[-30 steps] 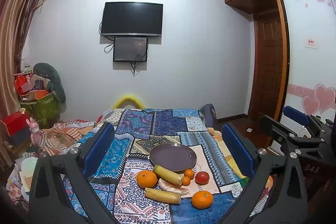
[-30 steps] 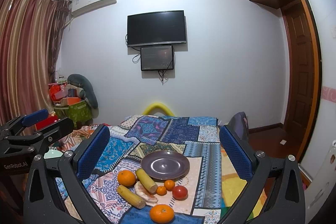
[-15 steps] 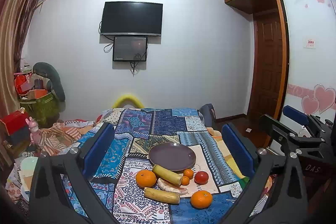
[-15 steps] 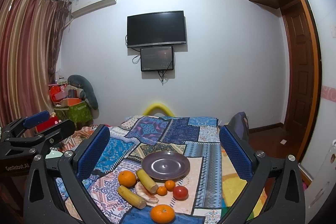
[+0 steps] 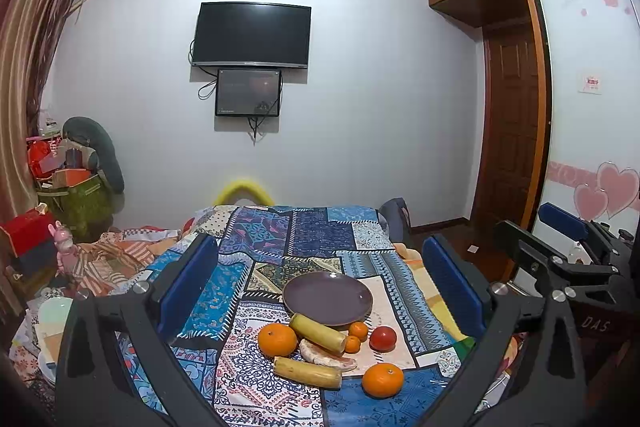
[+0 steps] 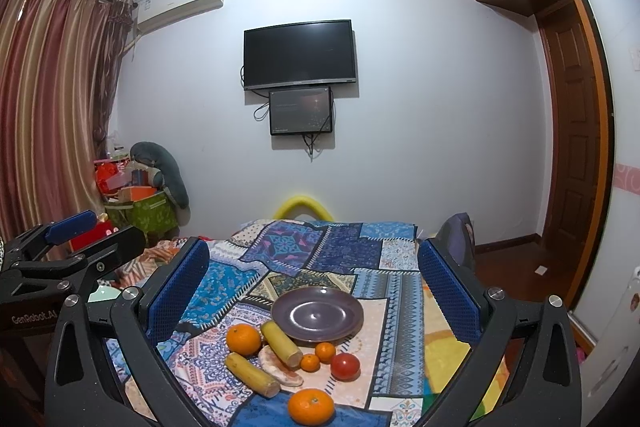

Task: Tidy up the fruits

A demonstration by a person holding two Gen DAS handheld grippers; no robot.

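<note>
A dark purple plate [image 5: 327, 298] [image 6: 318, 313] lies empty on a patchwork-covered table. In front of it lie two large oranges [image 5: 277, 339] [image 5: 383, 379], two small tangerines [image 5: 358, 331], a red tomato [image 5: 383, 338], two yellow cane pieces [image 5: 317, 327] [image 5: 307, 372] and a pale peeled wedge [image 5: 326, 357]. My left gripper [image 5: 320, 287] is open and empty, held above and short of the fruit. My right gripper [image 6: 316, 291] is open and empty too. Each gripper shows at the side of the other's view [image 5: 560, 251] [image 6: 68, 251].
The patchwork cloth [image 6: 320, 251] covers the table to its far edge. Clutter, a green bin [image 6: 144, 215] and striped fabric stand at the left. A wooden door [image 5: 508, 131] and a wardrobe are on the right. A television [image 5: 251, 35] hangs on the far wall.
Both views have shifted very slightly; the fruit and plate have not moved. Both grippers stay open and empty.
</note>
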